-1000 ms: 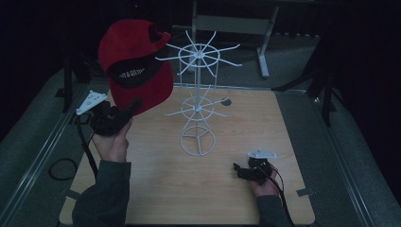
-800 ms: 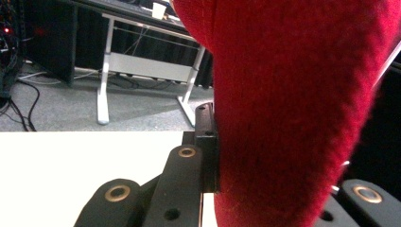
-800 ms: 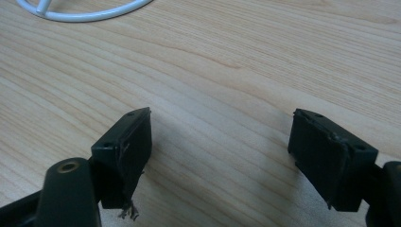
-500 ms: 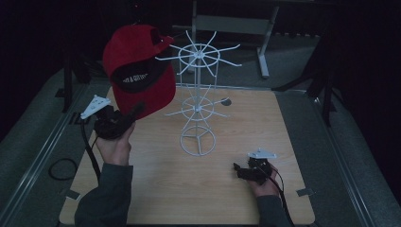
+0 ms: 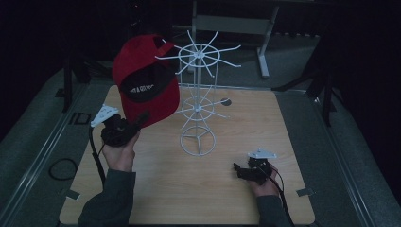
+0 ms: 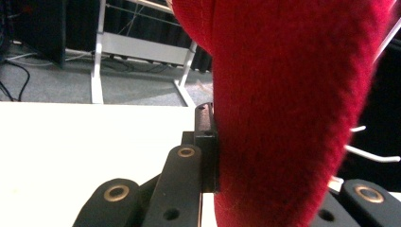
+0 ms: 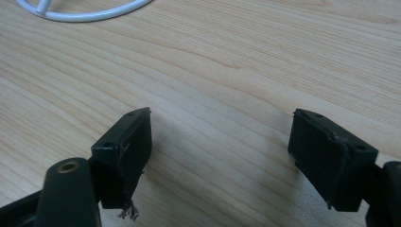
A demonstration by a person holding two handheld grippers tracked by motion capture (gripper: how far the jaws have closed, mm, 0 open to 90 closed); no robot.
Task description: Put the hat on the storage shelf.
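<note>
The left gripper [image 5: 142, 118], clenched on the red cap [image 5: 146, 80], has carried it closer to the wire rack [image 5: 198, 99], likely for hanging; the right gripper [image 5: 241, 171] rests released.

One red cap [image 5: 149, 80], one white wire rack [image 5: 198, 101] with what appear to be three tiers, two handheld grippers [image 5: 142, 118] [image 5: 236, 168] and two hands on a single wooden table [image 5: 246, 123].

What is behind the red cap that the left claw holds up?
Behind the red cap, the white wire rack's upper left prongs are partly covered; its right prongs, pole and base ring stay visible.
</note>
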